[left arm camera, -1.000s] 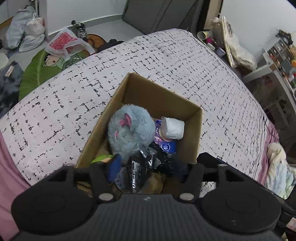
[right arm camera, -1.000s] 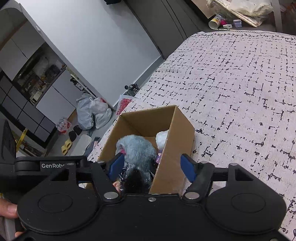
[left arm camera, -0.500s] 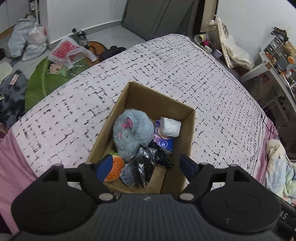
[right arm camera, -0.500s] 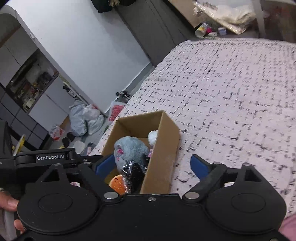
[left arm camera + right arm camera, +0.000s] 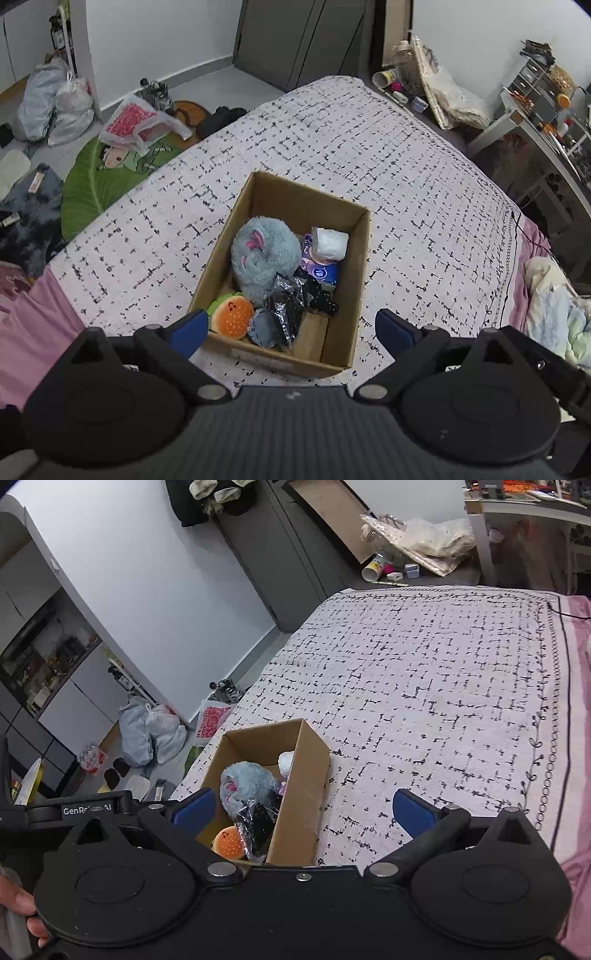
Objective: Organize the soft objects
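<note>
Both our claws, left claw [image 5: 288,330] and right claw [image 5: 303,810], have just been opening and stand wide apart, empty, above the cardboard box [image 5: 360,254] on the bed [image 5: 424,177]. Inside lie the grey plush [image 5: 264,254], burger toy [image 5: 231,317] and black bag [image 5: 286,310].

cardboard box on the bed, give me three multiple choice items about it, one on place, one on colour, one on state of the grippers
1. Where in the cardboard box does the burger plush lie?
A. the near left corner in the left wrist view
B. the far right corner
C. outside on the bedspread

2. What colour is the round furry plush?
A. yellow
B. grey-blue with pink ears
C. red

3. How do the left gripper and right gripper stand?
A. both shut on plush toys
B. one shut, one open
C. both open and empty

Answers: 1 A, it sits by the near wall beside the left finger. 2 B, the fur shows it. 3 C, the jaws have just been opening, nothing between the pads.
</note>
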`<state>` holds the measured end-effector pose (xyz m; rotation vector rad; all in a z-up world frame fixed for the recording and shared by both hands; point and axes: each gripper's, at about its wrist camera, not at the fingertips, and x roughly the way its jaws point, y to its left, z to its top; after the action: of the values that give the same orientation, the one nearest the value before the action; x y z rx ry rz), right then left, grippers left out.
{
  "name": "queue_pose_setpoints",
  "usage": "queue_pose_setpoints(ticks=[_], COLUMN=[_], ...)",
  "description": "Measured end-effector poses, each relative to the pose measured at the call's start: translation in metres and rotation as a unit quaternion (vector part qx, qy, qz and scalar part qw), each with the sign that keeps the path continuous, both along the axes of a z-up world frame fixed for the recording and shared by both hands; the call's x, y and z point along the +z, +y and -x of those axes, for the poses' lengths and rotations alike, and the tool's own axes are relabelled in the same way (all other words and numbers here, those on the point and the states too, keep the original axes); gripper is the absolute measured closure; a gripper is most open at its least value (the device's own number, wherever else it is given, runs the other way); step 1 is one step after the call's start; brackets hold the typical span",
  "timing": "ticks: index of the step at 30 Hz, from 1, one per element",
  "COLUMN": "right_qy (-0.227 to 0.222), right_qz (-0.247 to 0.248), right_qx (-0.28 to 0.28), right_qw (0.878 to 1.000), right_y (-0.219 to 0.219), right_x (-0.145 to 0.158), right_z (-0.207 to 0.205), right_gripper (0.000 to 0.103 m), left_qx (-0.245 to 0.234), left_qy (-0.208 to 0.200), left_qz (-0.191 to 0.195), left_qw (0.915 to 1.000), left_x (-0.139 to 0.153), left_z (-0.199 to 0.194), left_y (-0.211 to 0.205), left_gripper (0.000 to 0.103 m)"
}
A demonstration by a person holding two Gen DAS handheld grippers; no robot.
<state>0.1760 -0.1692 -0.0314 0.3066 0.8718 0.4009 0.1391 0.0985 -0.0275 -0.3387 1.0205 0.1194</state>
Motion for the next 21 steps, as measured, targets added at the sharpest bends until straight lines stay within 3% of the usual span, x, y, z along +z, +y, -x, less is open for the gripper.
queue_pose_setpoints(ticks=[21], right_qy=[-0.036], right_qz=[0.017], right_qx=[-0.017], right_qw=[0.999], right_y=[-0.008], right_x=[0.055], right_z=[0.056], right_gripper=[0.000], left_qx=[-0.022], left_qy=[-0.074], left_qz=[-0.045], left_qw=[0.9960], left_x=[0.058], left_z=[0.056], left_y=[-0.015], left_gripper=[0.002])
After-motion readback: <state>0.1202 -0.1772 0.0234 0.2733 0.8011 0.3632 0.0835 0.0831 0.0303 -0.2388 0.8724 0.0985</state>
